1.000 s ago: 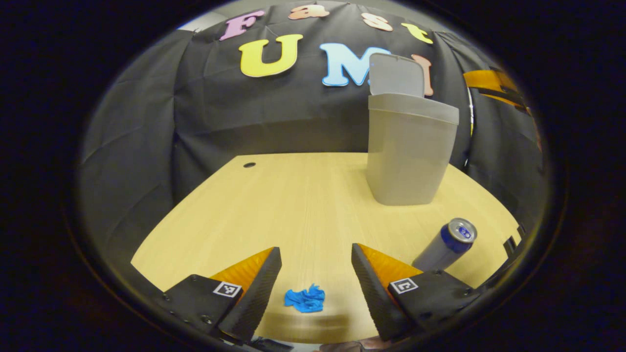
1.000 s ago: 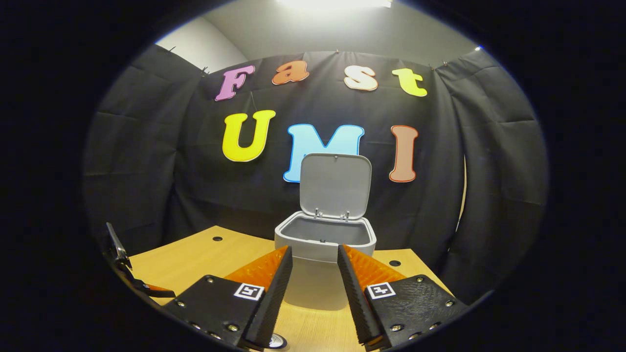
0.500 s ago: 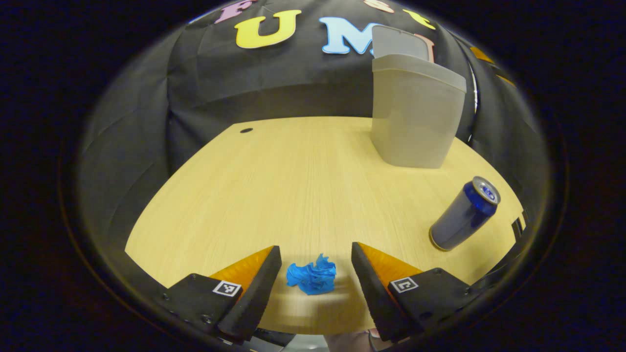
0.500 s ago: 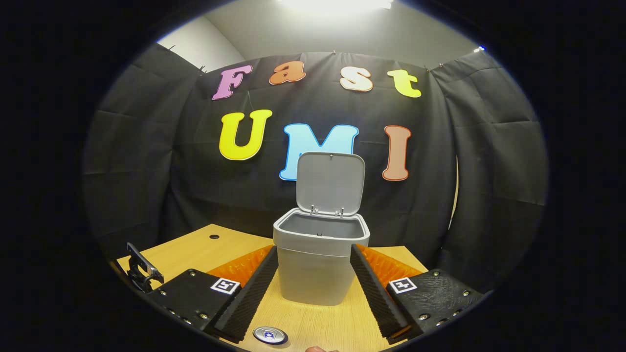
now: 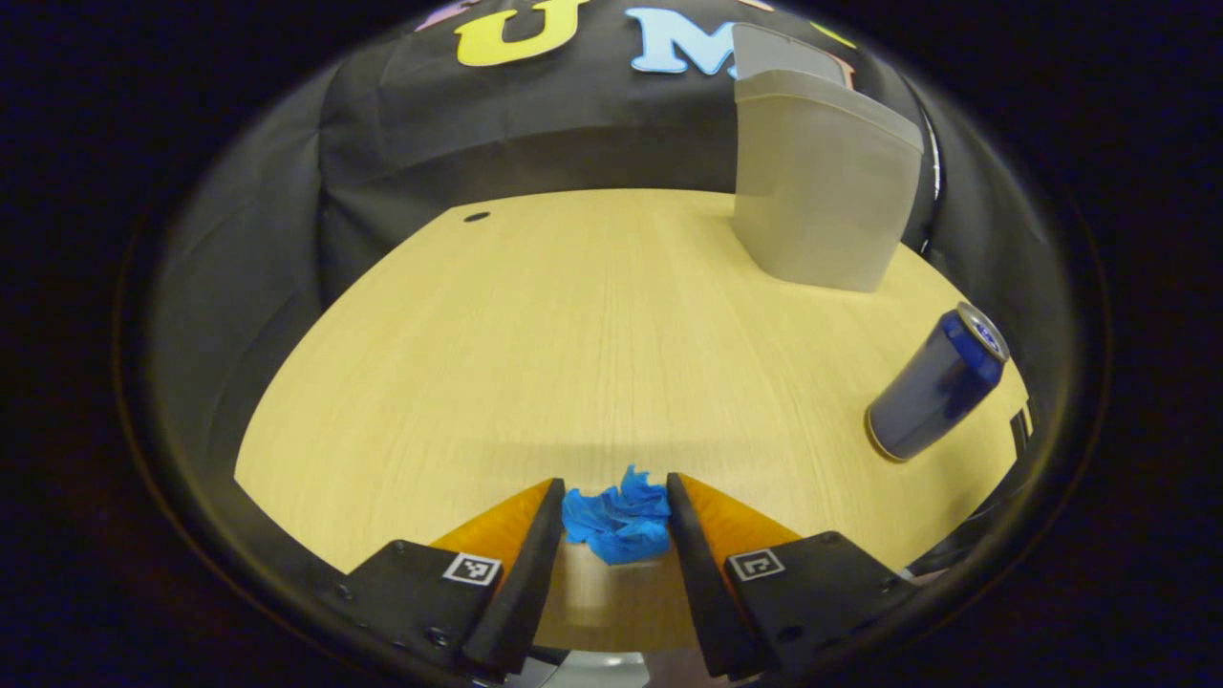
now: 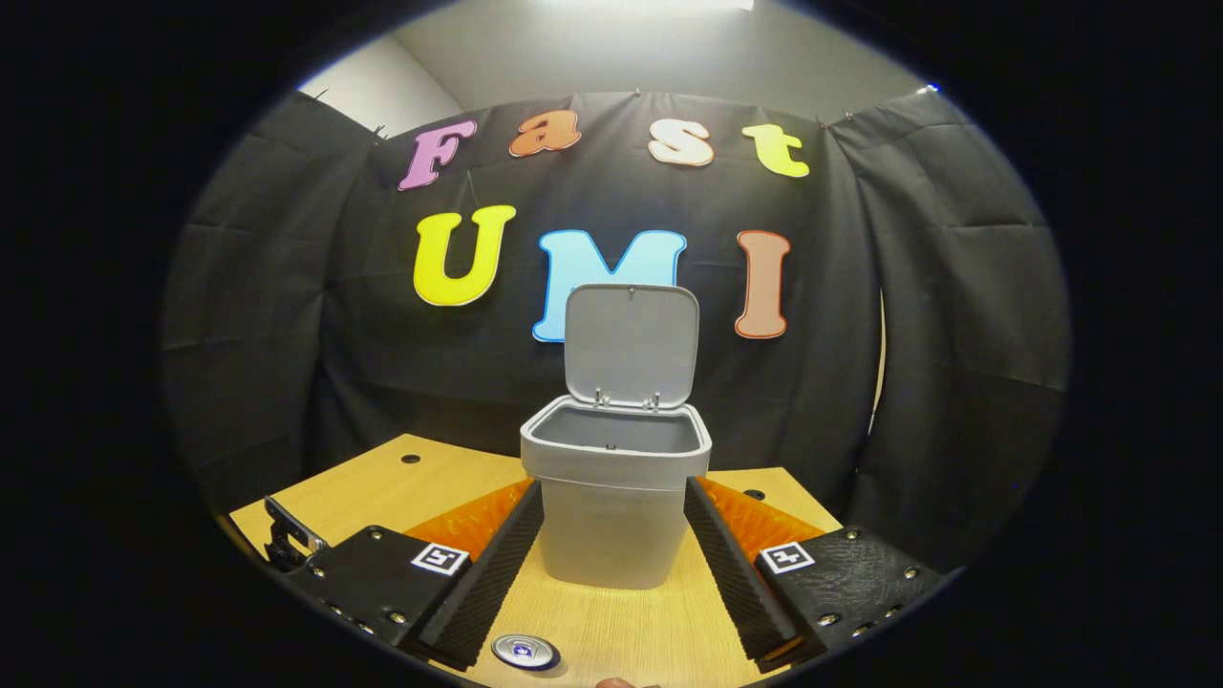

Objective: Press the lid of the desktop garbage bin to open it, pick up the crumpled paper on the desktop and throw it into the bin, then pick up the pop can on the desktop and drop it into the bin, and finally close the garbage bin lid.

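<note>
left gripper [image 5: 616, 521] closed in around crumpled paper [image 5: 616, 524], bin [image 6: 614, 497] lid open

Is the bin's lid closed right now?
No, the lid stands upright behind the open mouth of the garbage bin.

This is a staged recording booth rather than a lived-in room. A black cloth [image 6: 955, 315] hangs in folds as a backdrop behind a light wooden desk [image 5: 573, 325], wrapping round the desk's far edge and both sides. Above the cloth, a plain pale wall [image 6: 382, 91] and a bright ceiling light [image 6: 650, 5] show an ordinary indoor room beyond. The desk has small round cable holes [image 6: 410, 459] near its back edge, like office furniture. On the desk stand only a few props: a grey bin [image 6: 611, 516] with its lid [image 6: 631, 344] raised, toward the back, and a can [image 5: 936, 382] nearer the front.
</note>
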Demonstrator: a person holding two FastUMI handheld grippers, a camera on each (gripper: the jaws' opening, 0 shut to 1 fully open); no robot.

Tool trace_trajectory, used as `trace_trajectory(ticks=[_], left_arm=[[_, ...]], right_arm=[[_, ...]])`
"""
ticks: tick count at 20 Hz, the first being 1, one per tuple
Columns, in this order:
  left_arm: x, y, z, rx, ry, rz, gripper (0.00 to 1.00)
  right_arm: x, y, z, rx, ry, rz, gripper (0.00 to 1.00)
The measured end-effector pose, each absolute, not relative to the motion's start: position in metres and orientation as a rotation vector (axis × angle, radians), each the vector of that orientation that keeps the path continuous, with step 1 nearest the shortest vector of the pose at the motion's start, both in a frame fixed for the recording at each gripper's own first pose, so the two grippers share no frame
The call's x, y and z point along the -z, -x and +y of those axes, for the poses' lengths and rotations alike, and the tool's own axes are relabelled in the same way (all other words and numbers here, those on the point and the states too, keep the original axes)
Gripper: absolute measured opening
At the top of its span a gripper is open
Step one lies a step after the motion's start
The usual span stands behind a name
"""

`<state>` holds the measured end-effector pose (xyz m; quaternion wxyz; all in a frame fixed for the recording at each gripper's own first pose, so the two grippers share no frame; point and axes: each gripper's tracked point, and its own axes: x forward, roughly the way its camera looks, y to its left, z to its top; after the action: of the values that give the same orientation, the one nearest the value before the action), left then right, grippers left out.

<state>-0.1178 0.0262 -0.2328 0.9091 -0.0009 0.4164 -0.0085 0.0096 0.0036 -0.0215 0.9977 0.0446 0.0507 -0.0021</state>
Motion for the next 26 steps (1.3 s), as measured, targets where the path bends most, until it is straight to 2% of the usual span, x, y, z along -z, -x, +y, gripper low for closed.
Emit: trace_trajectory(ticks=[5,6,7,12,26], left_arm=[[0.235,0.113,0.026,0.000,0.001,0.850,0.33],[0.232,0.109,0.030,-0.015,0.004,0.837,0.34],[0.231,0.105,0.031,-0.017,0.016,0.839,0.24],[0.207,0.095,0.030,-0.034,0.049,0.761,0.23],[0.081,0.031,-0.022,0.052,0.097,0.484,0.22]], right_arm=[[0.024,-0.012,0.004,-0.001,-0.083,0.107,0.95],[0.025,-0.012,0.004,-0.004,-0.082,0.107,0.95],[0.024,-0.012,0.003,-0.005,-0.082,0.106,0.95],[0.020,-0.013,-0.004,0.000,-0.083,0.091,0.95],[0.026,-0.014,-0.036,0.043,-0.097,0.084,0.95]])
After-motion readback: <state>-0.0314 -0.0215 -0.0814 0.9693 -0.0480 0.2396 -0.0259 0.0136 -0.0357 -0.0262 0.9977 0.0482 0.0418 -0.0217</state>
